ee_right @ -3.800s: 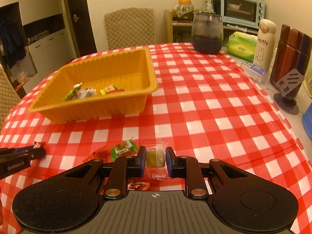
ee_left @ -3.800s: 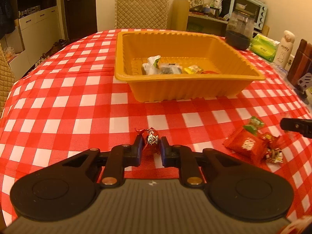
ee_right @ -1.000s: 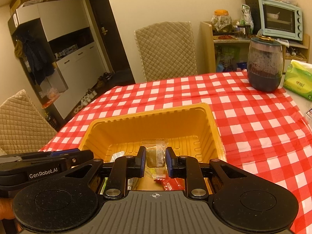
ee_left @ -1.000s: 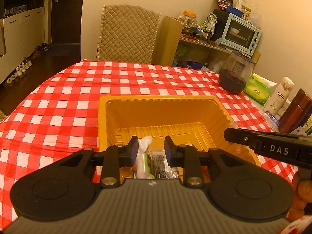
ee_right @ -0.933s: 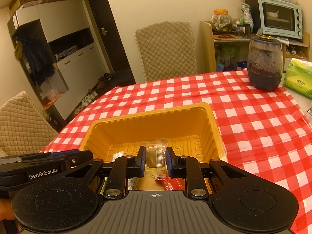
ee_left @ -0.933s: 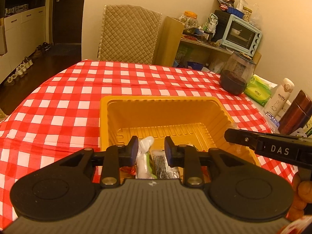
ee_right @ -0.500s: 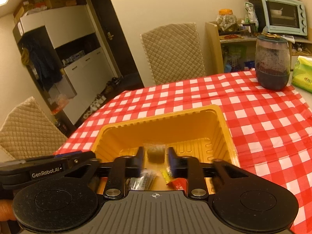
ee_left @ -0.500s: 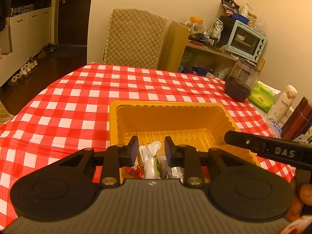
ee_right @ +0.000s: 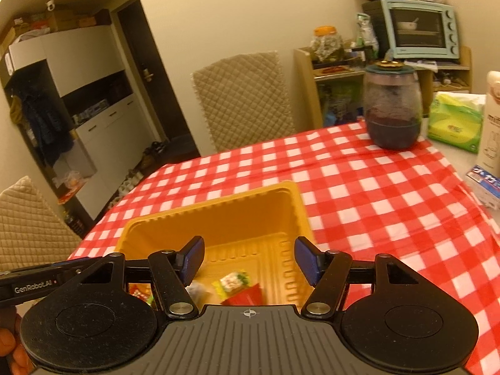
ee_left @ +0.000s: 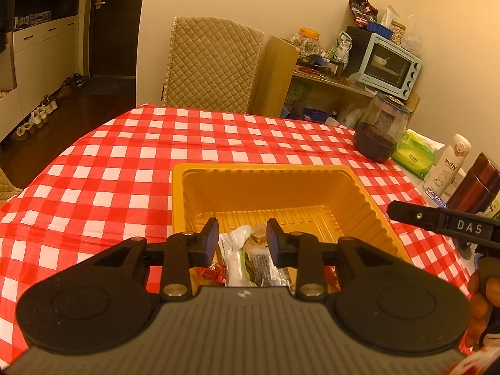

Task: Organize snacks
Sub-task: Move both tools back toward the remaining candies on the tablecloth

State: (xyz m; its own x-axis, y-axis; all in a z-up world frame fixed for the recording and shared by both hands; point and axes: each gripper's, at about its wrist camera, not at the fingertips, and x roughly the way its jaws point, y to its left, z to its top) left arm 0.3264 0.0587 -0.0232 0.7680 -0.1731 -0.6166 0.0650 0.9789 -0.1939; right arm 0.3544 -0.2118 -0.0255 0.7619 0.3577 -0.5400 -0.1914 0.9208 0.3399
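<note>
the yellow tray (ee_left: 359, 193) sat on the checked tablecloth (ee_left: 125, 168), holding wrapped snacks (ee_left: 247, 256) on its ridged floor. above it, the left gripper (ee_left: 240, 237) and right gripper (ee_right: 248, 257) were both spreading, pinching nothing.

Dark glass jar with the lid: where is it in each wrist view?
Left wrist: dark glass jar at right, beyond the yellow tray, beside the green tissue pack.
Right wrist: jar upper right, on the checked cloth.
Shared landmark: blue toaster oven.
</note>
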